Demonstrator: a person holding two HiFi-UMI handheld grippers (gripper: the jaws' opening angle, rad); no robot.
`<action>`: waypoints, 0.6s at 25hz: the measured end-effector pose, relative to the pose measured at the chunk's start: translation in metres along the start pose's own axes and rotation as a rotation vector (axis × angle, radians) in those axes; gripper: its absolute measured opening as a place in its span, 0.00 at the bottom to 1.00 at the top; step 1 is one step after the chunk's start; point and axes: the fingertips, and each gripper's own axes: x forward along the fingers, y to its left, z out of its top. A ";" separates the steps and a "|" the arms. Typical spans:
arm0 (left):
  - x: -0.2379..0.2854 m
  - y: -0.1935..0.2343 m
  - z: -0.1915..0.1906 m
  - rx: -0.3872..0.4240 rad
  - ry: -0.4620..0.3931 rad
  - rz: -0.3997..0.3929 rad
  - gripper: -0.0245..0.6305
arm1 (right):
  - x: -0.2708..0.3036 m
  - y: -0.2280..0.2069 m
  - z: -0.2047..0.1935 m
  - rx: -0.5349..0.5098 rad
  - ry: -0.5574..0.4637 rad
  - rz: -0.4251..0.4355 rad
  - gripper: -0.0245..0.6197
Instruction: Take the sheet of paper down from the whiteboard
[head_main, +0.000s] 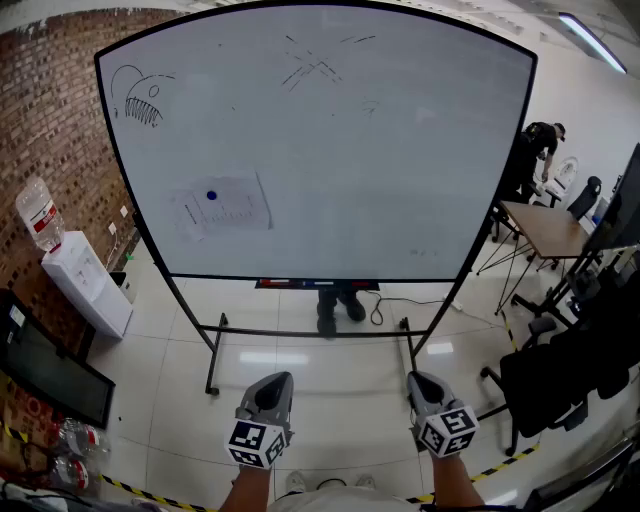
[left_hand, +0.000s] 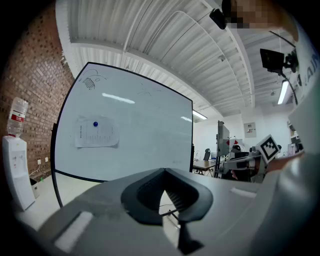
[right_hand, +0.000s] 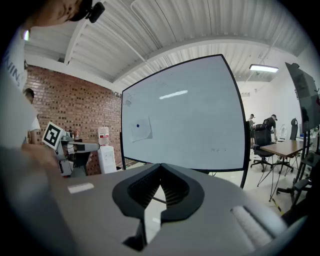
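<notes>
Both grippers are seen clenched and empty. In the left gripper view, the jaws of the left gripper are pressed together at their tips, and nothing is caught between them. The same is shown in the right gripper view for the right gripper: the jaws are brought together, and only floor is seen through the opening behind their tips. In the head view, the two grippers are held side by side low in the picture, over the tiled floor, and are well apart from the whiteboard. Nothing is touched by either.

The sheet of paper is found on the lower left part of the whiteboard, pinned there by a blue magnet near its upper edge. It is tilted slightly. A small drawing is seen at the board's upper left corner. A water dispenser is placed against the brick wall to the left of the board, and a desk is seen to its right.
</notes>
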 end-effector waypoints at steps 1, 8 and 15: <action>-0.002 0.004 0.000 0.000 0.002 0.000 0.04 | 0.003 0.004 0.001 -0.001 0.001 0.002 0.05; -0.032 0.049 -0.003 -0.008 0.010 0.038 0.04 | 0.035 0.050 0.005 -0.011 0.013 0.046 0.05; -0.074 0.118 -0.011 -0.018 0.022 0.102 0.04 | 0.082 0.119 0.008 -0.011 0.018 0.107 0.05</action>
